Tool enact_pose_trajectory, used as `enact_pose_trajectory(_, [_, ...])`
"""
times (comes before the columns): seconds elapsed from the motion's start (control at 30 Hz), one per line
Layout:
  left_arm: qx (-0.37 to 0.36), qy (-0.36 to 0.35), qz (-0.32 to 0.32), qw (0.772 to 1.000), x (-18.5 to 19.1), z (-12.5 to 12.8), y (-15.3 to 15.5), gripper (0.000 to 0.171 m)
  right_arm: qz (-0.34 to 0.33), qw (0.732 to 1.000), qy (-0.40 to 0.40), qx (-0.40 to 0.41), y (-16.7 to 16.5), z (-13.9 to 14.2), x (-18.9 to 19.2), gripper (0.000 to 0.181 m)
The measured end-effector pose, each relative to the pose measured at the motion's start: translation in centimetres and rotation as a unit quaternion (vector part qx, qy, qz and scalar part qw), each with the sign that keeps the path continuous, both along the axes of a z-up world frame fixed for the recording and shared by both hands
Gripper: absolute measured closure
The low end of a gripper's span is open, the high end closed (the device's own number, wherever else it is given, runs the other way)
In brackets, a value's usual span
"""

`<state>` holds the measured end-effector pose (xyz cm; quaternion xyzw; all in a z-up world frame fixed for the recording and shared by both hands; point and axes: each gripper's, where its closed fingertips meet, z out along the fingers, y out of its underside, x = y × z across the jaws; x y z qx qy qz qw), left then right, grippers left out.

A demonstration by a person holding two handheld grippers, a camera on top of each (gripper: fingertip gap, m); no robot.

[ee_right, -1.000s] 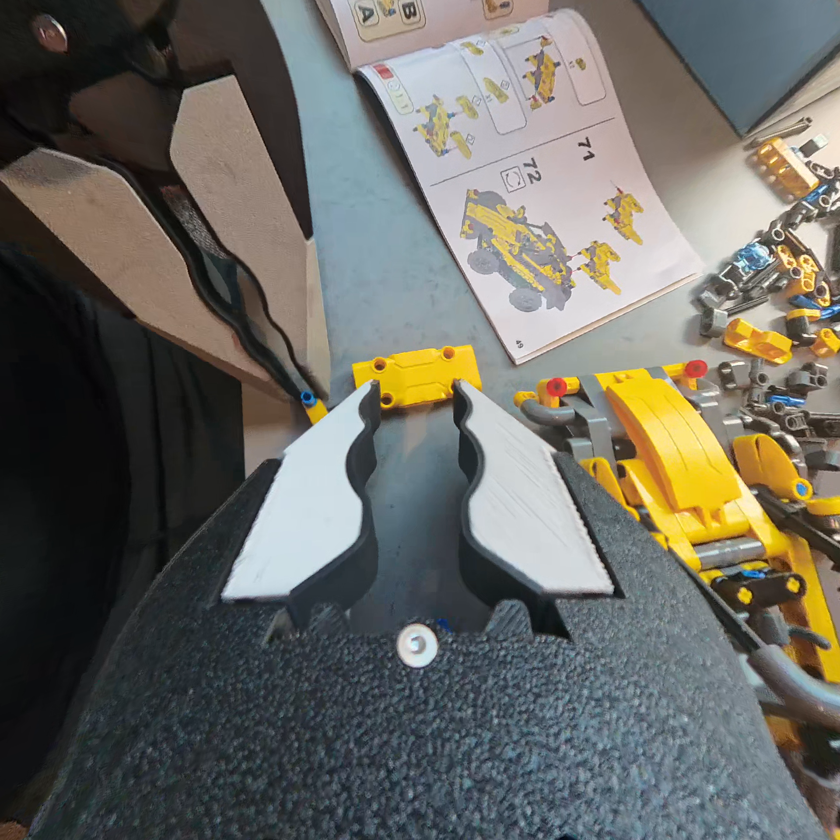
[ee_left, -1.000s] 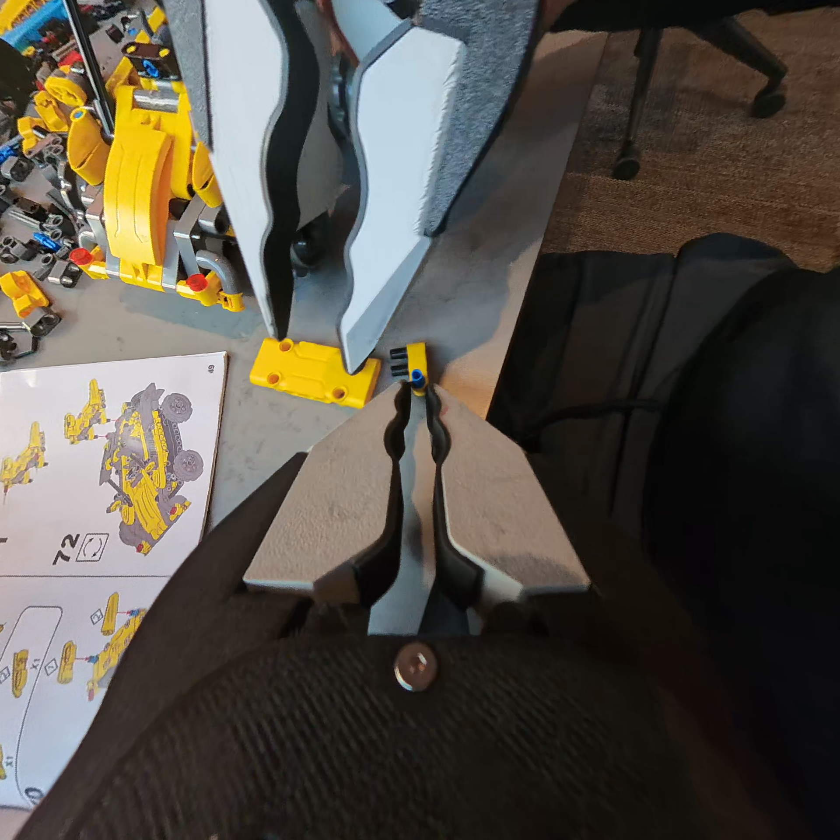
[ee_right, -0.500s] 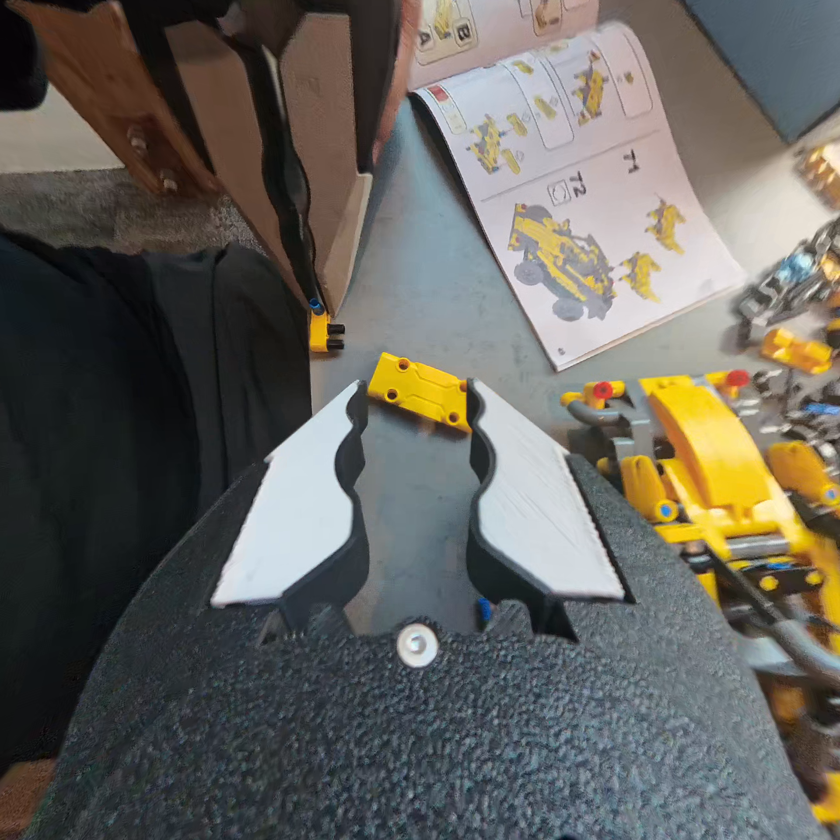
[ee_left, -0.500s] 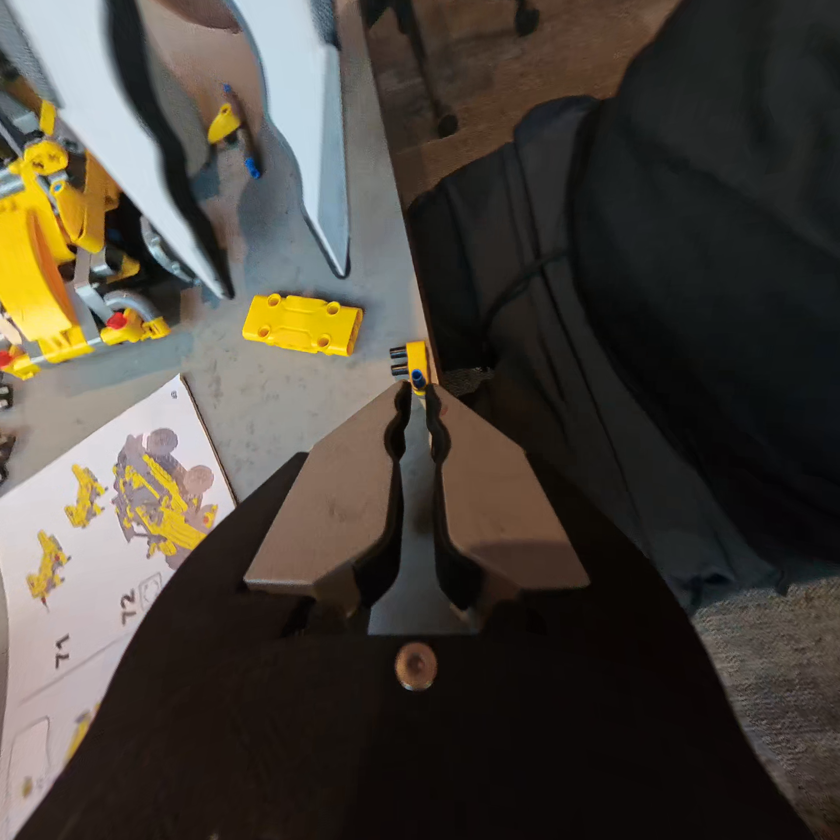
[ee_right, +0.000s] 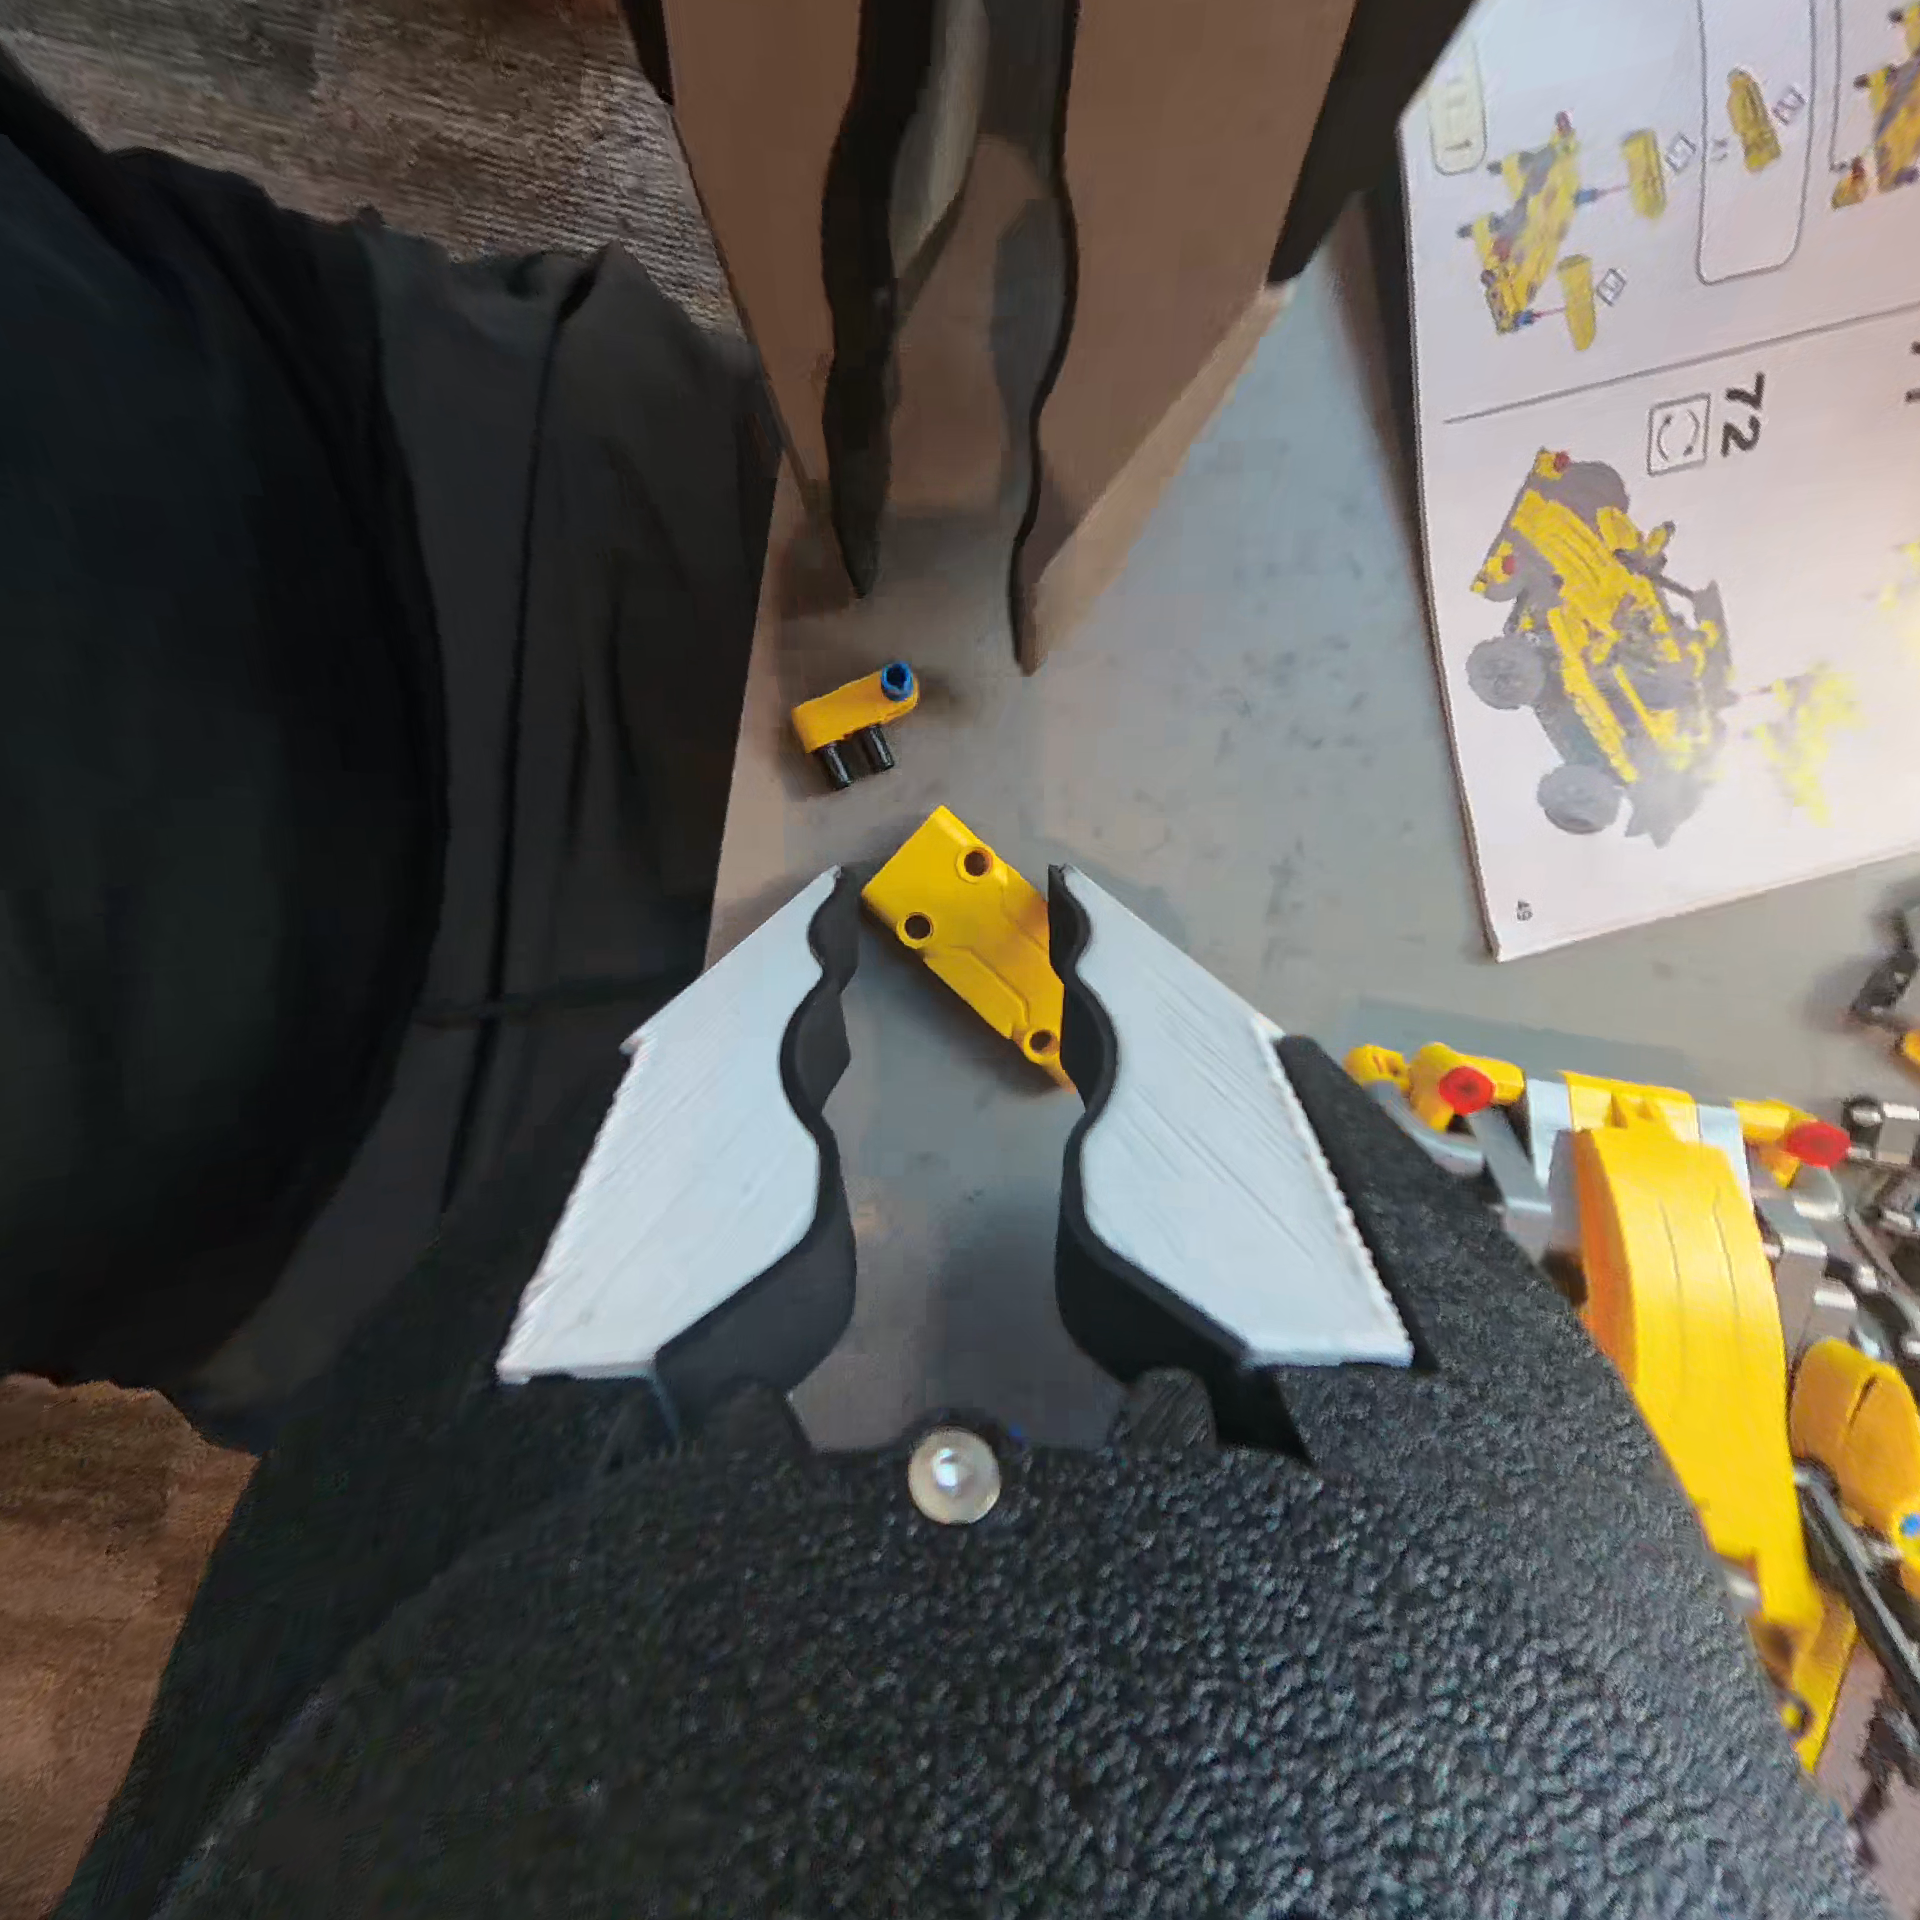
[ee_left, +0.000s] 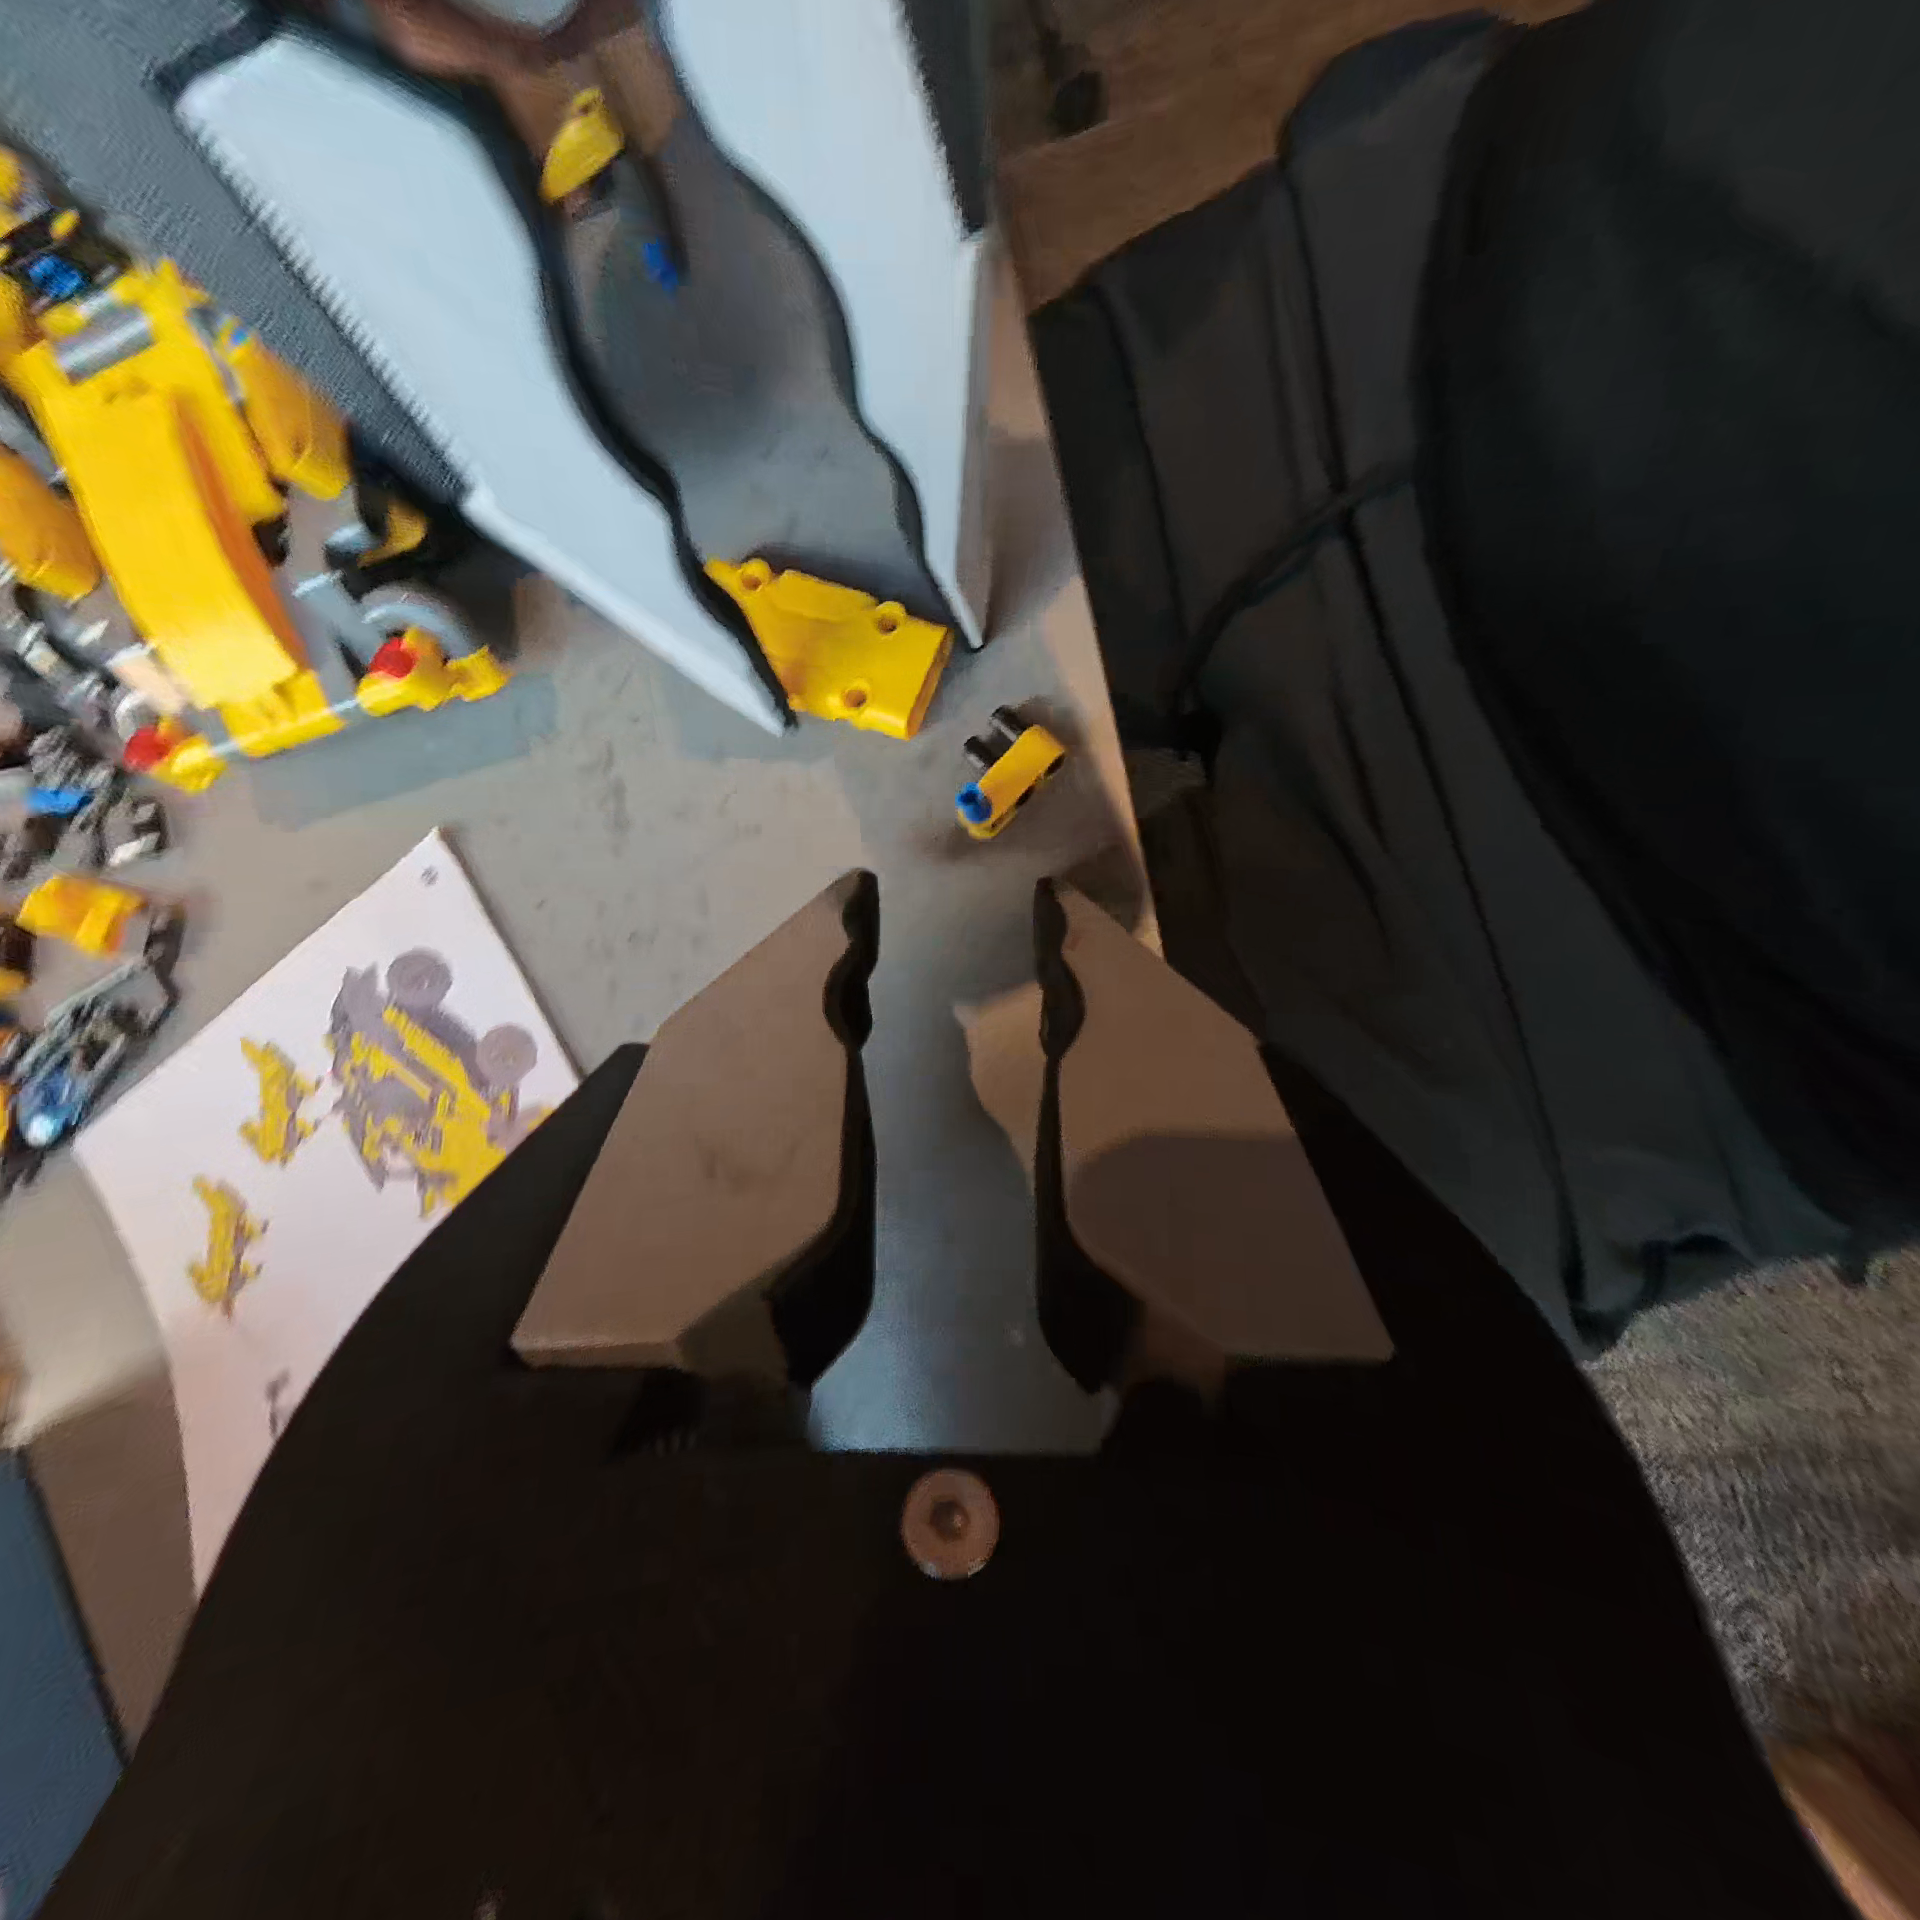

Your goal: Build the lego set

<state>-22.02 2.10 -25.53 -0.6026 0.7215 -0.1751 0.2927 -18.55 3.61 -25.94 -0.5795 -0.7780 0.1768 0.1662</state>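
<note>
Right hand-held gripper (ee_right: pixel 951 883), jaws wide, straddles the yellow panel (ee_right: pixel 971 940) lying diagonal between its tips on the counter (ee_right: pixel 1195 748); left hand-held gripper (ee_left: pixel 951 894) gapes empty behind the small yellow connector (ee_left: pixel 1010 779).

In the right wrist view, the flat panel piece (ee_right: pixel 971 940) is lying on the table (ee_right: pixel 1226 748) between the right claw (ee_right: pixel 948 883) fingertips. The small connector piece (ee_right: pixel 854 717) is lying above it, the booklet (ee_right: pixel 1683 582) at upper right, the model (ee_right: pixel 1683 1278) at lower right.
</note>
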Motion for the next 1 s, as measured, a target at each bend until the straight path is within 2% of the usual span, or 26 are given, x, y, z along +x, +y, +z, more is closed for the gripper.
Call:
enact_pose_trajectory(0.13, [-0.009, -0.028, 0.104, 0.994, -0.1, 0.4, -0.2, 0.141, -0.07, 0.997, 0.01, 0.007, 0.0, 0.1, 0.2, 0.148])
enact_pose_trajectory(0.27, [-0.067, -0.037, 0.225, 0.971, 0.3, -0.1, 0.0, 0.135, -0.142, 0.989, 0.036, -0.025, -0.3, 0.1, 0.7, 0.144])
enact_pose_trajectory(0.37, [-0.113, -0.065, 0.247, 0.96, 1.2, 0.5, -0.8, 0.133, -0.148, 0.987, 0.05, -0.027, -0.4, 0.4, 1.7, 0.138])
enact_pose_trajectory(0.53, [-0.119, -0.059, 0.29, 0.948, 1.7, 0.1, -0.5, 0.131, -0.117, 0.992, 0.044, -0.009, 0.5, 1.0, 3.9, 0.125])
enact_pose_trajectory(0.57, [-0.115, -0.053, 0.295, 0.947, 1.7, -0.2, -0.4, 0.133, -0.113, 0.992, 0.045, -0.024, 0.5, 1.2, 4.0, 0.119])
enact_pose_trajectory(0.67, [-0.101, -0.054, 0.292, 0.95, 2.0, -0.4, -0.5, 0.142, -0.091, 0.993, 0.055, -0.059, 0.0, 1.6, 3.6, 0.119])
enact_pose_trajectory(0.73, [-0.1, -0.058, 0.281, 0.953, 2.2, -0.3, -0.6, 0.15, -0.074, 0.995, 0.05, -0.039, 0.4, 1.0, 3.4, 0.128])
enact_pose_trajectory(0.8, [-0.101, -0.059, 0.262, 0.958, 2.3, -0.3, -0.5, 0.15, -0.071, 0.997, 0.033, -0.026, 0.8, 0.0, 3.6, 0.133])
enact_pose_trajectory(0.9, [-0.113, -0.059, 0.219, 0.968, 2.7, -0.3, -0.5, 0.151, -0.065, 0.996, 0.039, -0.042, 0.1, -0.1, 3.6, 0.155])
enact_pose_trajectory(1.0, [-0.101, -0.061, 0.179, 0.977, 3.7, -0.3, -0.2, 0.15, -0.08, 0.995, 0.048, -0.028, -0.1, -0.1, 4.0, 0.155])
